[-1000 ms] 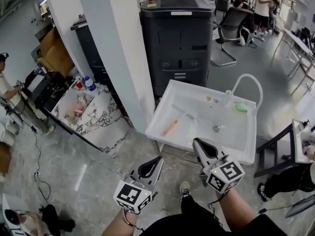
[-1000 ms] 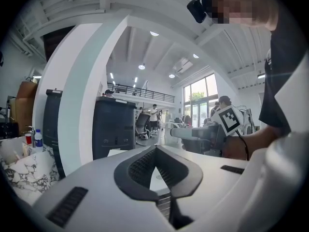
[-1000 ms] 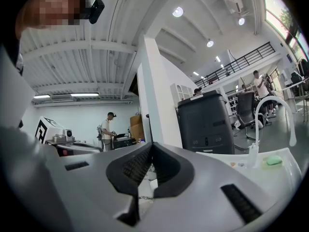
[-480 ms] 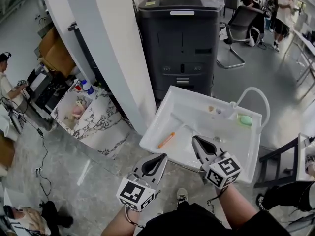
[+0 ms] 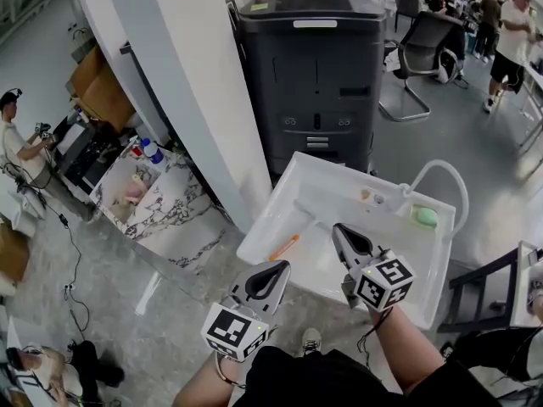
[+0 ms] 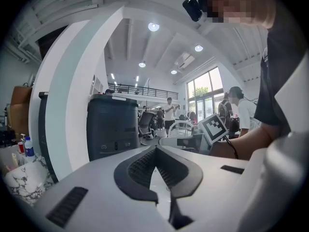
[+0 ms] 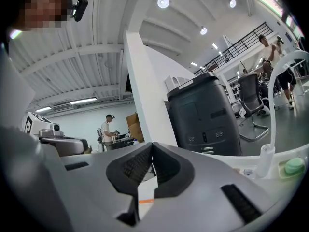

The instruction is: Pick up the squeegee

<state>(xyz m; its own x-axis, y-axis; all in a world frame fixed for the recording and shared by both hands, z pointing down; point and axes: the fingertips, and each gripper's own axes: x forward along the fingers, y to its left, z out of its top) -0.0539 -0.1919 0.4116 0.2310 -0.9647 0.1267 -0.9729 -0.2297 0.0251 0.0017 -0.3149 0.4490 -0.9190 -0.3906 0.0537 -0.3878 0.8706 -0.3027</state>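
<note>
Now: left gripper, fingers together, empty, just short of the sink's near rim. Right gripper, fingers together, empty, over its basin. We have drawn closer to the sink; squeegee lies inside, untouched, near-left corner.

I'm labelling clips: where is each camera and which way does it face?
Head view: on the head, steeply down at the white plastic basin; left gripper, right gripper, forearms.
Left gripper view: on it, level toward the tall dark grey machine; own jaws, right forearm.
Right gripper view: on it, level over the basin; own jaws.
All share the machine.
</note>
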